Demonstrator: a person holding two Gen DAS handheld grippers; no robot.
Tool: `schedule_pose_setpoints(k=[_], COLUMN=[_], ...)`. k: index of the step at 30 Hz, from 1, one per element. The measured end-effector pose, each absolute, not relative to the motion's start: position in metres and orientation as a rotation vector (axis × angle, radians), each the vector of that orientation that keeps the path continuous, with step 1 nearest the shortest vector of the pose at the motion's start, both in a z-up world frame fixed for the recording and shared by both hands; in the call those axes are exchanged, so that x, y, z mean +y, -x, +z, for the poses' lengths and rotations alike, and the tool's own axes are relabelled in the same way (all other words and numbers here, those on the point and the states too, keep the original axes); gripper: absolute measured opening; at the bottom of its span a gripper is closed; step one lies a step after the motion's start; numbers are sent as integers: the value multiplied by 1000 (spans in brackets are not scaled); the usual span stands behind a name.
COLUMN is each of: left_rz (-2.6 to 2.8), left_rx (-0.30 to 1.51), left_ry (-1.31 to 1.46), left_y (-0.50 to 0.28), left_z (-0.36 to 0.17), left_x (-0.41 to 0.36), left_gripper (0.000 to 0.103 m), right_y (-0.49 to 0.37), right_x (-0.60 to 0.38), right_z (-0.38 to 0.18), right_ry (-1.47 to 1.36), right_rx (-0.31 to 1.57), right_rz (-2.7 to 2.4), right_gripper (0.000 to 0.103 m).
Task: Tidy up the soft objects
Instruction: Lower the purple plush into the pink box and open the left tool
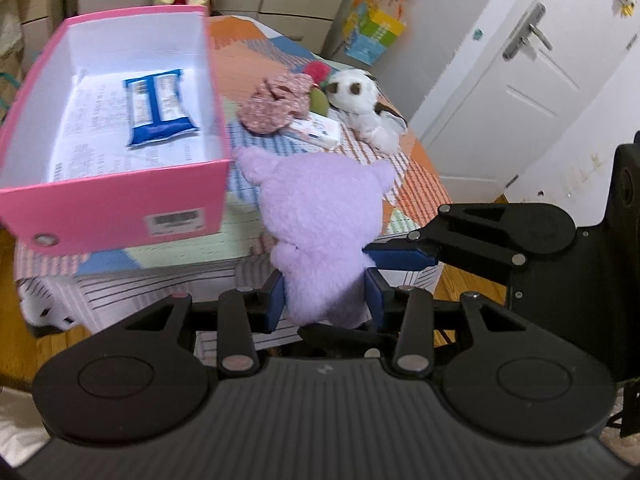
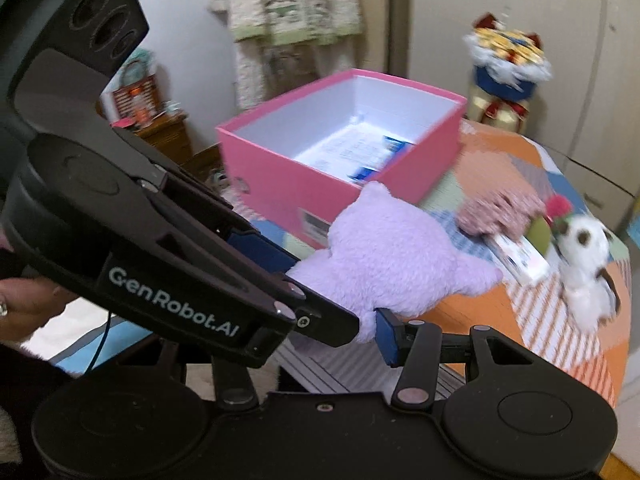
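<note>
Left claw [image 1: 326, 300]: its blue pads [image 1: 276, 302] press into both flanks of the lavender plush toy [image 1: 320, 216], at the lower end of the body; the grip is narrow and firm. In the left wrist view the toy stands at frame centre, ears uppermost, in front of the tabletop edge.

Right claw [image 2: 360, 316]: clamped on the same lavender plush toy [image 2: 396, 256]. One blue pad [image 2: 387, 336] bears against the toy's underside; the opposite finger is hidden behind the left unit, which crosses the frame from the upper left. In this view the toy sits at frame centre.

Pink box [image 1: 120, 196]: open, upper left of the left wrist view, resting on the patchwork tabletop [image 1: 416, 184]. Inside lie a blue-and-white packet [image 1: 158, 106] and printed paper.

On the tabletop, right of the box: a pink floral fabric piece [image 1: 276, 102], a small white carton [image 1: 316, 130] and a white-and-brown plush animal [image 1: 364, 108], close together. The right wrist view is motion-blurred there.

A hand [image 2: 24, 308] shows at that view's left edge.
</note>
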State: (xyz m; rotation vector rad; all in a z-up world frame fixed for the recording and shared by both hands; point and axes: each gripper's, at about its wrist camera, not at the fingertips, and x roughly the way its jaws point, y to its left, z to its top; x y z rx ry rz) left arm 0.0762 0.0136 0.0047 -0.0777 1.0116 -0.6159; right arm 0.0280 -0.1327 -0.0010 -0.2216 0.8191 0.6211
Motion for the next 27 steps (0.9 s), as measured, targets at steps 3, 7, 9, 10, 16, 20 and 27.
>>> schedule_pose_setpoints(k=[3,7,9,10,16,20,27], left_rz=[-565,-529,-515,-506,-460,-436,-413], left_rx=[997,948,929,919,884,882,892], left_ry=[98,120,122,122,113,115,135], left_y=[-74,-75,-78,-81,-117,-154,-213], left_z=[15,31,37,40,50,50,38], left_x=[28,49,57,61,79,86,95], left_gripper=[40,40,40,40,41,41,41], right_y=[-31,-40,-44,-48,-81,-118,-178], right_x=[-119,-102,-94,-91,-71,-66,-63], right_z=[8,25,32,34,38,36,26], right_ry=[250,280,287,289,277,245,217], right_rx=[813,771,752,741,689,684,691], right_rz=[659,697,716,723,750,760,801], right_gripper=[55,55,55,55,55,55,55])
